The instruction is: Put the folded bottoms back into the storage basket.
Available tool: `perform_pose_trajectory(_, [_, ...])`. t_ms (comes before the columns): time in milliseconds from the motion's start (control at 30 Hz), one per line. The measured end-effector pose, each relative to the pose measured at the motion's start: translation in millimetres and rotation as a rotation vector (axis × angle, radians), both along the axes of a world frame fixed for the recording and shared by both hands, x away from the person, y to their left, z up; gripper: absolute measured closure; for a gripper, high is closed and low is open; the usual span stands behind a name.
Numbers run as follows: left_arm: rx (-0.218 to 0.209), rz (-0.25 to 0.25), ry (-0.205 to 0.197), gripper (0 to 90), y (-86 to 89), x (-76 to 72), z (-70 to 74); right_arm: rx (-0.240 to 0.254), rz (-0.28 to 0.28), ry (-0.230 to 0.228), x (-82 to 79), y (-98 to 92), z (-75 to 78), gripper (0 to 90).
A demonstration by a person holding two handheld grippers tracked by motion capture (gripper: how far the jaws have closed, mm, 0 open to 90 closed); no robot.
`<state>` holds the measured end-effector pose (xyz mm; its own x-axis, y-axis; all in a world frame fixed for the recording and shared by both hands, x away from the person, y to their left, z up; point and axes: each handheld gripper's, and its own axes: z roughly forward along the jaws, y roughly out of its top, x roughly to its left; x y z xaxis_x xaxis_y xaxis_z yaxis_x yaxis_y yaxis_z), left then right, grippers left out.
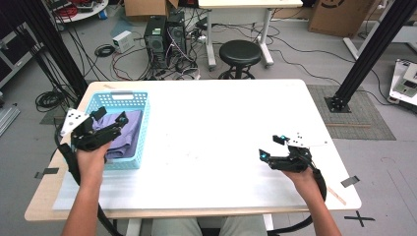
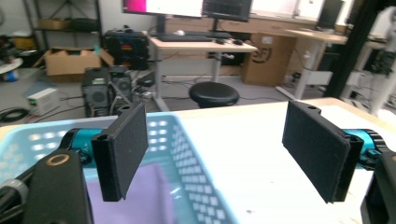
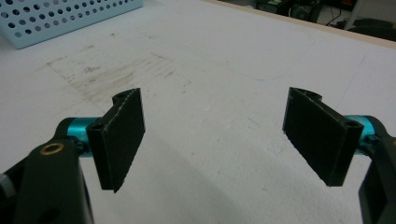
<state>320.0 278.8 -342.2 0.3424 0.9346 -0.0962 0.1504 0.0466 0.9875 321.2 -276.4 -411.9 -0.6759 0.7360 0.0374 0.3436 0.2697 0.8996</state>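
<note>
From the high view I see my left gripper (image 1: pixel 110 117) held over the near half of the light blue perforated plastic basket (image 1: pixel 141 140), which sits on the left part of the white table (image 1: pixel 216 128). A folded purple cloth (image 1: pixel 127 135) lies inside that basket, filling most of its floor, and the gripper hangs just above it without touching it as far as I can tell. In the left gripper view the two black jaws stand wide apart with nothing between them; one jaw is over the basket and the cloth, the other over bare table beyond the basket's wall. My right gripper (image 1: pixel 273 147) is well apart from all this, low over the right part of the table near the front edge, pointing left toward the middle. In the right gripper view its jaws are spread wide too and hold nothing, with scuffed white tabletop beneath them and a corner of the basket far off at the upper left.
</note>
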Motion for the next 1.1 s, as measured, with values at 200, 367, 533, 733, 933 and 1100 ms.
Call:
perform_pose_trajectory(200, [0.013, -0.081, 0.004, 22.6, -34.0, -0.5, -7.0, 0.002, -0.002, -0.002, 0.0, -0.1, 0.2, 21.1])
perform_pose_trajectory(367, [0.027, -0.137, 0.005, 22.6, -62.4, -0.3, -16.2, 0.005, -0.005, -0.007, -0.2, -0.7, 1.3, 21.1])
perform_pose_trajectory(533, [0.039, -0.187, 0.009, 22.6, -87.0, 2.0, -26.4, 0.003, -0.009, -0.005, -0.3, -0.1, 1.0, 21.1])
perform_pose_trajectory(733, [0.052, -0.227, 0.006, 22.6, -106.3, 2.9, -39.1, 0.005, -0.009, -0.010, -0.6, 0.0, 0.5, 21.1])
perform_pose_trajectory(933, [0.061, -0.259, 0.028, 22.6, -119.8, 4.6, -52.4, 0.003, -0.015, -0.001, -0.7, 0.2, -2.3, 21.1])
perform_pose_trajectory(1100, [0.065, -0.270, 0.040, 22.6, -127.4, 6.1, -60.5, 0.005, -0.017, -0.004, -0.3, 0.0, -3.1, 21.1])
